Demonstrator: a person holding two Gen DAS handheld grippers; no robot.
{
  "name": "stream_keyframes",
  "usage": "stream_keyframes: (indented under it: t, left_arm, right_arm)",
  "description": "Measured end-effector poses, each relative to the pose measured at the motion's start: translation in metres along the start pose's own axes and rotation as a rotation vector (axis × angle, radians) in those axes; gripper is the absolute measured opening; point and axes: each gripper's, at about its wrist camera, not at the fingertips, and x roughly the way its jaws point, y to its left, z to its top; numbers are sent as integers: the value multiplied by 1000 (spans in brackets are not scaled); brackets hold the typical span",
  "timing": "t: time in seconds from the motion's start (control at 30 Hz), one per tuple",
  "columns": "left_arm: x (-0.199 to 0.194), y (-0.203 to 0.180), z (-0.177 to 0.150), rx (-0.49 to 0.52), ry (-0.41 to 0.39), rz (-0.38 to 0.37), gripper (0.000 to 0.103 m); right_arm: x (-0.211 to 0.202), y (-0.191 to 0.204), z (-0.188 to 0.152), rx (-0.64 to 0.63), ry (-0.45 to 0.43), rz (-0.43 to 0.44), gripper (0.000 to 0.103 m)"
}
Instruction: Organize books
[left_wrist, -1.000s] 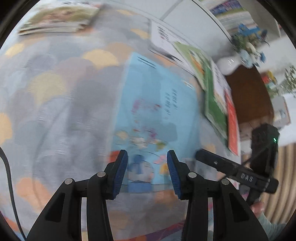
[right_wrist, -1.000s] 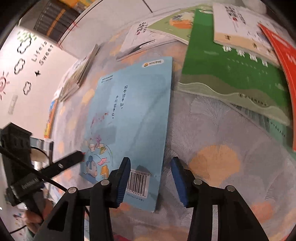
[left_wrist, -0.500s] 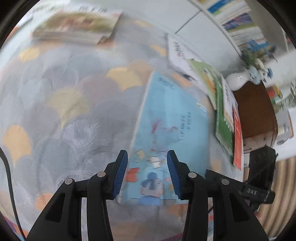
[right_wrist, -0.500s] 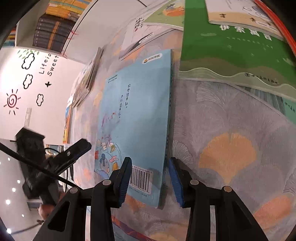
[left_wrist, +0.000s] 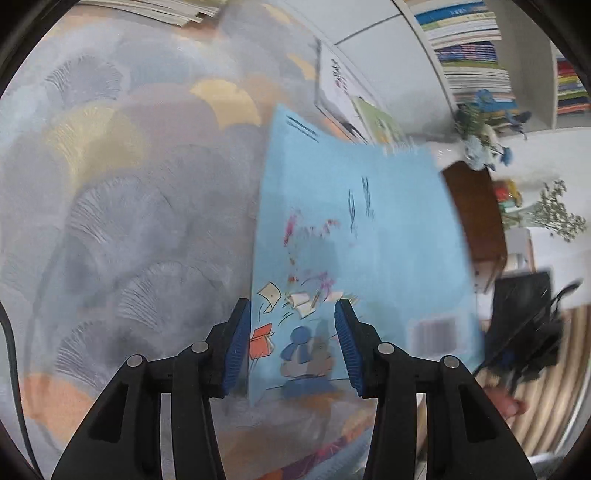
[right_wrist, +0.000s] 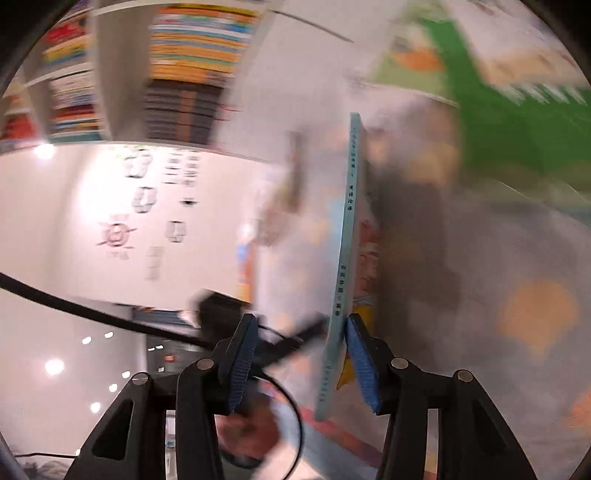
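Note:
A thin light-blue picture book (left_wrist: 369, 243) is tipped up off the patterned rug (left_wrist: 122, 192), its right edge raised. My left gripper (left_wrist: 292, 345) is open, with the book's lower left corner between its fingers. In the right wrist view the book (right_wrist: 345, 258) stands edge-on with its spine toward me. My right gripper (right_wrist: 301, 363) is open; the book's spine rests against the right finger (right_wrist: 360, 362), and a wide gap stays to the left finger. This view is heavily blurred.
More books lie on the rug: a white one (left_wrist: 340, 88), a green one (right_wrist: 509, 110), and a stack at the top left (left_wrist: 155, 9). A bookshelf (left_wrist: 472, 48) stands at the back, with a brown cabinet (left_wrist: 476, 214) and vases beside it.
The blue book lay flat on the rug; now its right side is lifted and it stands nearly on edge. The right gripper has swung upward with it. The left gripper stayed near the book's corner.

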Motion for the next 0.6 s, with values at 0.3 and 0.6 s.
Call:
stream_keyframes:
  t: [0.3,0.6]
  left_arm:
    - [-123,66,-15,-168,-297,-37,42]
    - [-223,107,-18,-226,-519,147,42]
  right_arm:
    - [116,117,28,-269,160,14,49]
    - [222,106,10,-224,336,-44,49]
